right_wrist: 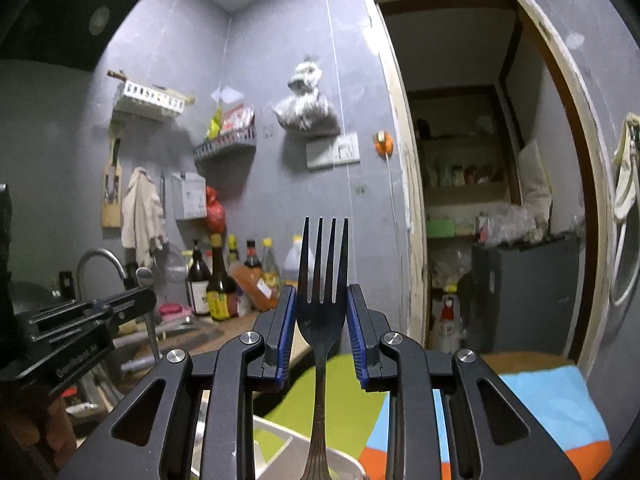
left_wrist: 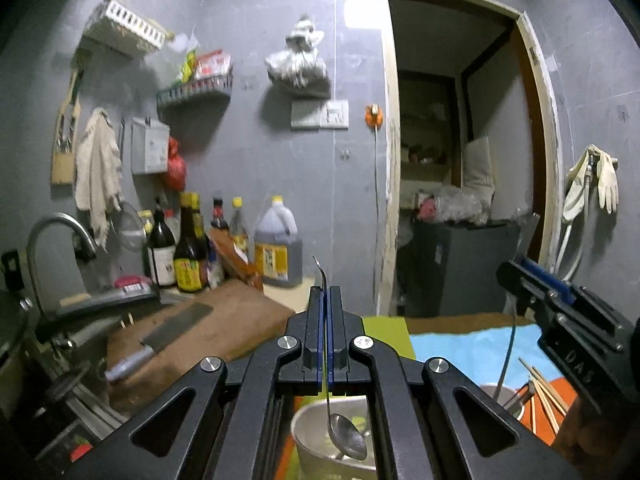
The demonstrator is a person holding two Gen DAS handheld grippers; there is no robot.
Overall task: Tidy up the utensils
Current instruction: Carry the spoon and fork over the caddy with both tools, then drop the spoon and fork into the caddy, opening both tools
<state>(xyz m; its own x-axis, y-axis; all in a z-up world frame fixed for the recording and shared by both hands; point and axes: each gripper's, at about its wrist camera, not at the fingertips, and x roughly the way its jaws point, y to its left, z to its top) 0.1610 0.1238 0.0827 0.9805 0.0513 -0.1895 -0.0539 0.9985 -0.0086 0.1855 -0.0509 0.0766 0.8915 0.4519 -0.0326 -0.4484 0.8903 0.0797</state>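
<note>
My left gripper [left_wrist: 325, 289] is shut on a metal spoon [left_wrist: 347, 436]: the handle is clamped between the blue pads and the bowl hangs down over a metal pot [left_wrist: 308, 432]. My right gripper [right_wrist: 321, 292] is shut on a dark metal fork [right_wrist: 325, 280], tines pointing up, handle reaching down over a white container [right_wrist: 276, 436]. In the left wrist view the right gripper [left_wrist: 520, 280] holds the fork, whose handle [left_wrist: 509, 356] points down towards a metal cup [left_wrist: 502, 396] with wooden chopsticks [left_wrist: 546, 396]. In the right wrist view the left gripper [right_wrist: 140, 300] shows at the left with the spoon's handle end [right_wrist: 144, 276].
A colourful mat [left_wrist: 460, 344] covers the counter. A cleaver [left_wrist: 168, 336] lies on a wooden board [left_wrist: 224, 320]. Sauce bottles [left_wrist: 188, 256] and an oil jug [left_wrist: 278, 252] stand at the wall. A tap [left_wrist: 52, 228] and sink are left. A doorway [left_wrist: 460, 160] opens behind.
</note>
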